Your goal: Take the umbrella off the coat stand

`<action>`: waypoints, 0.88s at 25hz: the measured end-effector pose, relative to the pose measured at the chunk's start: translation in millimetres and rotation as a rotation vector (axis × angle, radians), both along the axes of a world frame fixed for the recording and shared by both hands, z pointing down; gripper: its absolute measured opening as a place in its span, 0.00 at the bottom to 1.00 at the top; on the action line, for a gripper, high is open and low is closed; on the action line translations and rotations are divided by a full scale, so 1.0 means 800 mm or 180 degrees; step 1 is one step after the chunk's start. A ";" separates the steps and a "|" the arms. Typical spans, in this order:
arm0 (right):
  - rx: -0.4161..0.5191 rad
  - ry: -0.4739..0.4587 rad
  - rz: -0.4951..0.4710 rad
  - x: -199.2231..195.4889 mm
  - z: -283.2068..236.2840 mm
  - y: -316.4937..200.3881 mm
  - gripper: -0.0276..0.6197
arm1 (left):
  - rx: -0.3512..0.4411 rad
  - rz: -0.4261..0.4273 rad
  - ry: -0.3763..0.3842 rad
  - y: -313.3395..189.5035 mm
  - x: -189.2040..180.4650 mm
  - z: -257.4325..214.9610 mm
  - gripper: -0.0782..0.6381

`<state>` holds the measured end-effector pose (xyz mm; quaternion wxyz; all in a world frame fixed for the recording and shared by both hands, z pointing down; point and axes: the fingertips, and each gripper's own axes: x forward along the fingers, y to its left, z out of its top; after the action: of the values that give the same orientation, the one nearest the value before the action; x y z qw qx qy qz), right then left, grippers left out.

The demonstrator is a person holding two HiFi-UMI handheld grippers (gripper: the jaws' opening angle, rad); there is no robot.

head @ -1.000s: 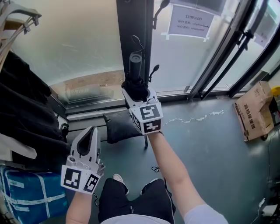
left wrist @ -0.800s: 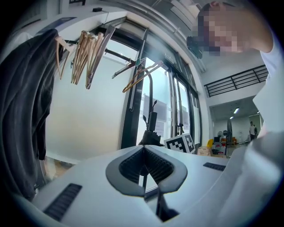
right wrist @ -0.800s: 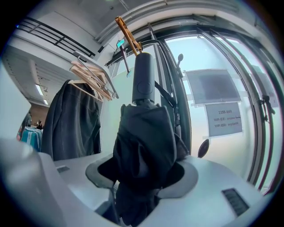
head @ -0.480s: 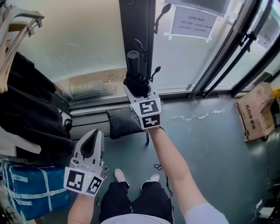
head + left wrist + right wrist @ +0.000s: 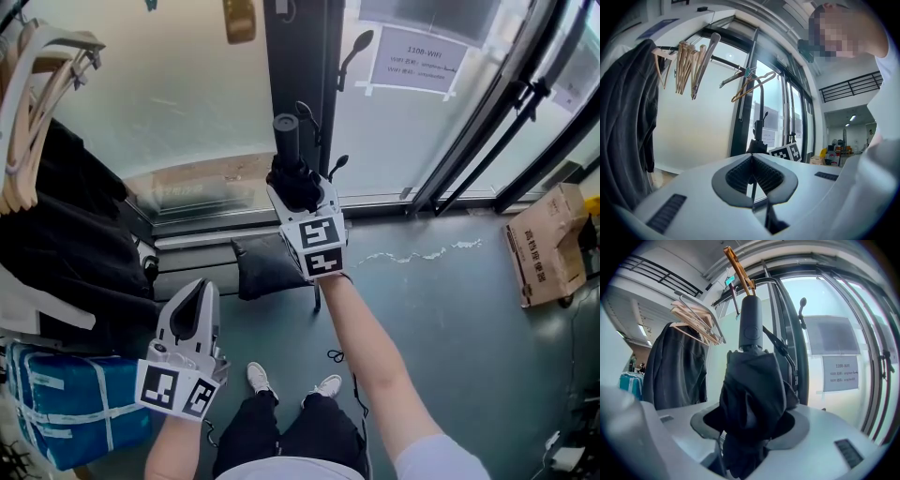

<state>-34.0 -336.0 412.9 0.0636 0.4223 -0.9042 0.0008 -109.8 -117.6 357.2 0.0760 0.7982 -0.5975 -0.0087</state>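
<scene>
Holding: the right gripper [image 5: 292, 192] is clamped on the folded black umbrella [image 5: 286, 141], its jaws squeezing the bunched canopy just below the grey handle.
Umbrella's place: upright, handle uppermost, at the far middle of the scene, close against the coat stand [image 5: 352, 49] and the dark window frame behind it.
Right gripper view: cloth fills the gap between the jaws of the right gripper [image 5: 750, 427]; the umbrella [image 5: 752, 394] stands straight up out of them.
Left gripper: the left gripper [image 5: 202, 289] hangs near and to the left, well apart from the umbrella, its jaws together on nothing; its own view shows the left gripper [image 5: 751, 161] with pads meeting.
Still hooked or free: I cannot tell whether a strap is still caught on the stand.
Weight: probably light, a compact folding type that one gripper can bear.
Feel: canopy soft and squashy, likely to slide over the ribs; handle stiff, smooth, probably slippery.
Where to hold: on the cloth bundle close under the handle, where the shaft inside gives the jaws something firm.
Risk: a loop or fold snagging on a hook.
</scene>
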 end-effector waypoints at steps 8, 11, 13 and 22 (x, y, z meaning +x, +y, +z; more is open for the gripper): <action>-0.0029 0.0020 0.0093 0.011 -0.010 -0.005 0.42 | -0.0088 0.0059 0.0025 -0.009 -0.003 -0.004 0.14; -0.0036 0.0038 0.0117 0.012 -0.010 -0.004 0.42 | -0.0105 0.0085 0.0017 -0.014 -0.004 -0.004 0.14; -0.0013 0.0054 0.0145 0.012 -0.011 -0.007 0.42 | -0.0095 0.0119 0.0014 -0.018 -0.003 -0.007 0.14; 0.0063 -0.0026 0.0336 0.014 -0.026 -0.023 0.42 | -0.0059 0.0186 0.0009 -0.028 -0.017 -0.013 0.14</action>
<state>-22.6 -354.5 392.5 0.0556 0.4700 -0.8809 -0.0030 -123.1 -139.9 346.7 0.0844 0.8146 -0.5738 -0.0021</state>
